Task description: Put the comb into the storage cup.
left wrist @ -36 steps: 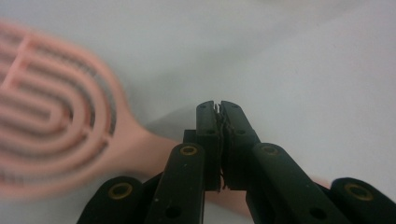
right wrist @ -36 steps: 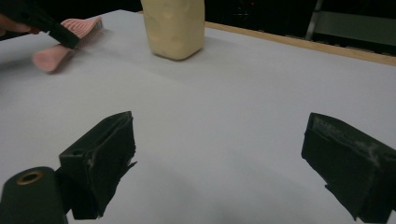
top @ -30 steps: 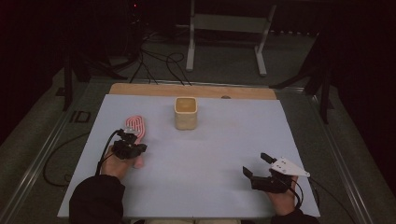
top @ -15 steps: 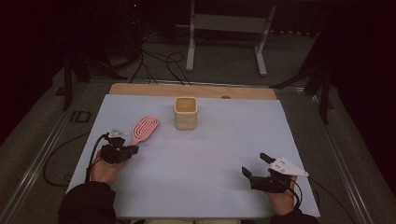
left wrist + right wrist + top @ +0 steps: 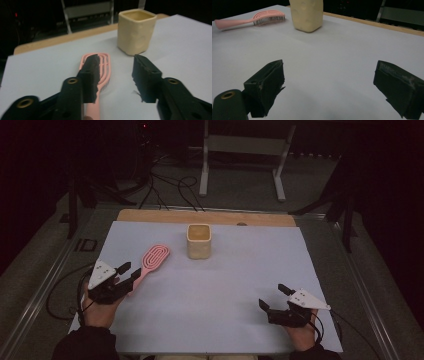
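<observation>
The left gripper (image 5: 129, 273) stood spread, its jaws having just been opening, nothing pinched. The brush (image 5: 151, 259) lay flat on the worktop (image 5: 225, 285) beside the cup (image 5: 199, 241). The handle appeared best approached squarely. The right gripper (image 5: 272, 297) rested spread, empty.

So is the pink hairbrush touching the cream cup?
Apart. The high view shows bare white tabletop between the pink hairbrush and the cream cup; the right gripper view shows that gap too.
</observation>
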Demonstrator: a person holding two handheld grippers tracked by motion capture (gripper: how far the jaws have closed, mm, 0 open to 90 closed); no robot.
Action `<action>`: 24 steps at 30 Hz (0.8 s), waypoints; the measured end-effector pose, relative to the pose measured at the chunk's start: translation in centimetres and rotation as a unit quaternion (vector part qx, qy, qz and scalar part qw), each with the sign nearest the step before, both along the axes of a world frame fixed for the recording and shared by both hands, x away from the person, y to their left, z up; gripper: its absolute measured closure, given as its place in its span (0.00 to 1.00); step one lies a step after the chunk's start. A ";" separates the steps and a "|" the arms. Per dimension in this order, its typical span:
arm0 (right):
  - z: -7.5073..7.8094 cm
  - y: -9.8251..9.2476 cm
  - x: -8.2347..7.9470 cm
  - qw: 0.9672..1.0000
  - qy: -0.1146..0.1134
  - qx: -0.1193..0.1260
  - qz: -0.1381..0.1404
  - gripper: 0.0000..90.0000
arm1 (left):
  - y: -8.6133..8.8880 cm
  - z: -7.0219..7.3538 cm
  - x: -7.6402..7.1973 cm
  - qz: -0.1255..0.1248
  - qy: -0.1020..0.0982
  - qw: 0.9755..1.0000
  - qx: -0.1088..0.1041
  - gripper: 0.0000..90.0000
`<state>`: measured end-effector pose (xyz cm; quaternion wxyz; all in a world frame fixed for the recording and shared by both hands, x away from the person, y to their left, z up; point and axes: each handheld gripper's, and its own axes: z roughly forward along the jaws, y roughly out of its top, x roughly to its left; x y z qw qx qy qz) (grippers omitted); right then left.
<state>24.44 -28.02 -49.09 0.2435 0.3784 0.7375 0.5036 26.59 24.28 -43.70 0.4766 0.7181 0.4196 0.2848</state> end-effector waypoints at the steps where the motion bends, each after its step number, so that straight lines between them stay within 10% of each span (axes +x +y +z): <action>1: 0.0 0.1 0.0 1.000 -0.001 -0.003 0.000 0.11 | 0.1 -0.1 -0.3 0.001 -0.004 1.000 -0.006 0.54; 12: 0.0 1.0 -0.2 1.000 -0.002 0.003 0.019 0.11 | 1.9 -2.7 -3.4 0.017 -0.028 0.999 -0.020 0.02; 24: 0.0 1.5 0.1 1.000 -0.010 0.016 0.021 0.11 | 2.3 -4.8 -4.0 0.019 -0.012 1.000 -0.007 0.00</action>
